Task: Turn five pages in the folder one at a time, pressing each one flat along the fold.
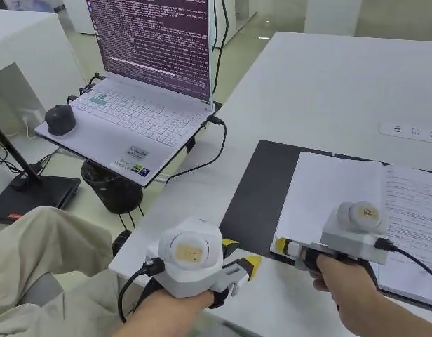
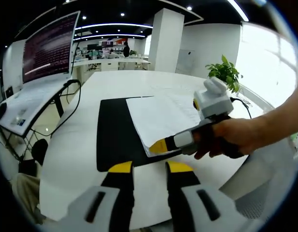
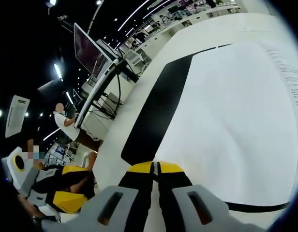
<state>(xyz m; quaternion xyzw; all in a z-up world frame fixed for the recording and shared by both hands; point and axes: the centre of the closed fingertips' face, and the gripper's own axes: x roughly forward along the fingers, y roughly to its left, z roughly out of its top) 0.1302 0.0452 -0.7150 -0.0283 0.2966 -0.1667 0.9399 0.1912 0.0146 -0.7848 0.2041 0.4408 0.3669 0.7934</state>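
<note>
Folder (image 1: pixel 258 189) lies open and black on the white surface (image 1: pixel 307 84), near its front edge, with a blank page (image 1: pixel 335 189) spread beside a printed one. The right claw (image 1: pixel 280 247) sits at the blank page's near corner, jaws pressed together; whether paper is caught between them I cannot tell. The left claw (image 1: pixel 242 256) hovers just left of the folder, narrowly parted and empty. Beyond are a laptop (image 1: pixel 146 91) on its stand and, in the lit office, a pillar (image 2: pixel 163 41) and a plant (image 2: pixel 225 72).
</note>
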